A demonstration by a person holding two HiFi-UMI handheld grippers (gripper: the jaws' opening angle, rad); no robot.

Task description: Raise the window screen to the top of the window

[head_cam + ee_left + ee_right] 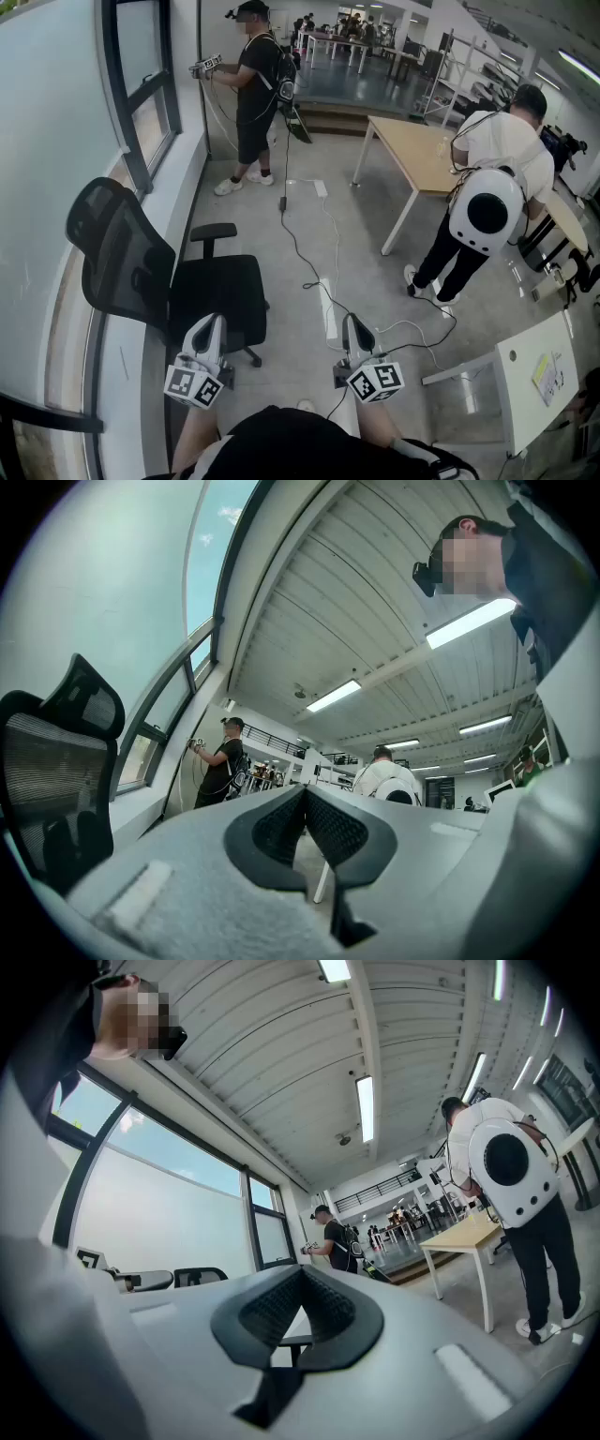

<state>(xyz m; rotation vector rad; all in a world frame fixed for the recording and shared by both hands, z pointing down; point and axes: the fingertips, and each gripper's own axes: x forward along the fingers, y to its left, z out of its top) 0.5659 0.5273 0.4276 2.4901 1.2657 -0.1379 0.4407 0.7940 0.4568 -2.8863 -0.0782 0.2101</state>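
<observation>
The window [141, 94] runs along the left wall, and a pale screen [47, 131] covers its near pane. The same pale screen [103, 583] fills the upper left of the left gripper view and shows again as a screen [159, 1190] in the right gripper view. My left gripper [214, 323] is held low in front of my body, shut and empty, beside the chair. My right gripper [354, 325] is level with it, also shut on nothing. Both are well short of the window. Each gripper view shows the pads pressed together, left gripper [305, 794] and right gripper [302, 1274].
A black office chair [159, 272] stands between me and the window sill [131, 375]. A person [253, 94] with grippers works at the far window. Another person [487, 202] with a white backpack bends over a wooden table [417, 155]. Cables [319, 281] trail across the floor; a white desk [534, 375] stands at right.
</observation>
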